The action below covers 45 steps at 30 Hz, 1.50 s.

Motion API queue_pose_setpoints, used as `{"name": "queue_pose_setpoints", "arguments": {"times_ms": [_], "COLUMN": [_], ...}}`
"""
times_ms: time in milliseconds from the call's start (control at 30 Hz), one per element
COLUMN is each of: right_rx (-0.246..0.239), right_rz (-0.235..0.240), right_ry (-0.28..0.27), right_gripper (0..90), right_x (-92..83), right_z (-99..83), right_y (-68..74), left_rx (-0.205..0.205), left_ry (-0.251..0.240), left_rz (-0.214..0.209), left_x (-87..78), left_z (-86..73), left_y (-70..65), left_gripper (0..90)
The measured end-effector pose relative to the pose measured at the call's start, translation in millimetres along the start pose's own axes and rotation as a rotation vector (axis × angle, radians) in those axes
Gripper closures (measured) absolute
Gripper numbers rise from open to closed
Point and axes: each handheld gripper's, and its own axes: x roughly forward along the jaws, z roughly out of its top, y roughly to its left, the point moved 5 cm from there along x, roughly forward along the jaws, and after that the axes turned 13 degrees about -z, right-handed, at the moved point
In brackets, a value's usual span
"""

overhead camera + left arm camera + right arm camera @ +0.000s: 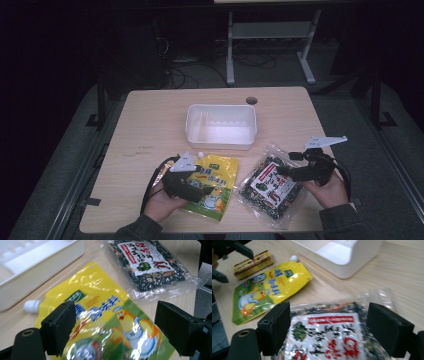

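- Yellow spouted pouch (100, 315) lies flat on the bench (150, 120); my left gripper (115, 330) hovers over it, fingers wide, holding nothing.
- My right gripper (328, 332) hangs spread and empty over the clear dark-filled bag (329, 335) beside the pouch.

High view: table (150, 120) moderately lit from above, surroundings sunk in near-black; detail soft and grainy; left gripper view: white glare streaked across the yellow pouch (105, 322), near jaws slightly blurred; right gripper view: clear packet (329, 332) smeared by blur, sheen on its film, tray (342, 255) overexposed.
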Motion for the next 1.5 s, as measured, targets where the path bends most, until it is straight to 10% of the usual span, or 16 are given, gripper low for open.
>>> {"name": "queue_pose_setpoints", "arguments": {"times_ms": [667, 1500], "right_rx": [0.113, 0.209], "right_rz": [-0.140, -0.175], "right_ry": [0.086, 0.191], "right_gripper": [26.2, 36.5], "right_x": [-15.9, -14.9], "right_z": [-18.3, -58.4], "right_y": [-70.8, -102.4], "left_rx": [0.036, 0.046], "left_ry": [0.088, 0.165], "left_rz": [-0.103, -0.134], "left_x": [65.5, 107.2], "left_z": [40.0, 45.9], "left_y": [-15.6, -20.7], "left_gripper": [20.6, 25.7]}}
